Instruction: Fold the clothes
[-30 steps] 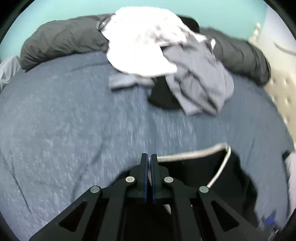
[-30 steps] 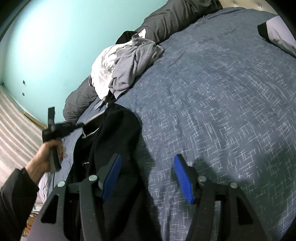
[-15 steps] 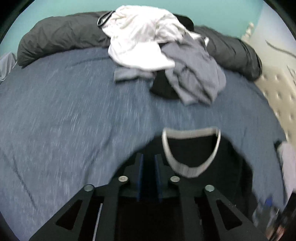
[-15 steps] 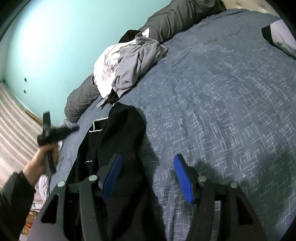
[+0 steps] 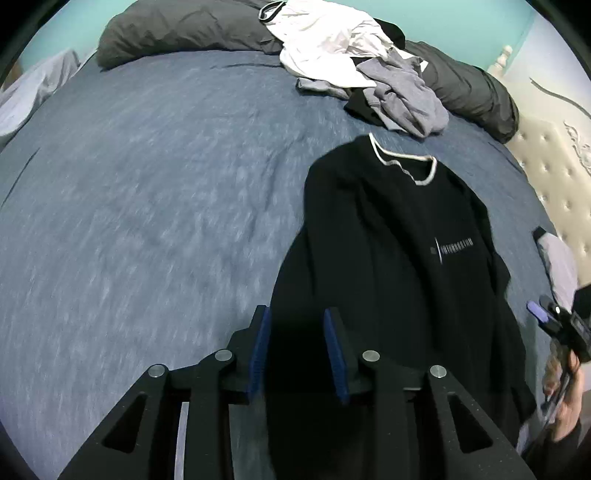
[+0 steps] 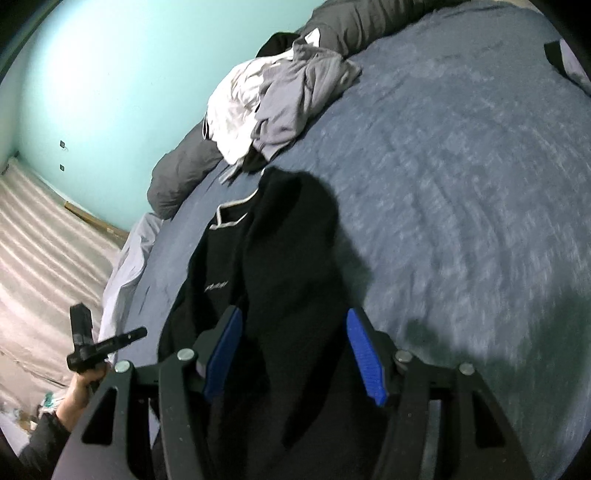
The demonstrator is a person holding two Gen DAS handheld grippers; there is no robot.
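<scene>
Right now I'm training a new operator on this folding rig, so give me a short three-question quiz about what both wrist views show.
1. True or false: the left gripper has its jaws clamped on the black shirt.
2. Multiple choice: the shirt's neckline trim is A) red, B) white, C) green.
3. Fill in: the pile of unfolded clothes lies against the dark grey ____ at the far edge of the bed.

Key: 1 false, both grippers' jaws stand open, the right gripper too. 2 B. 3 duvet.
</scene>
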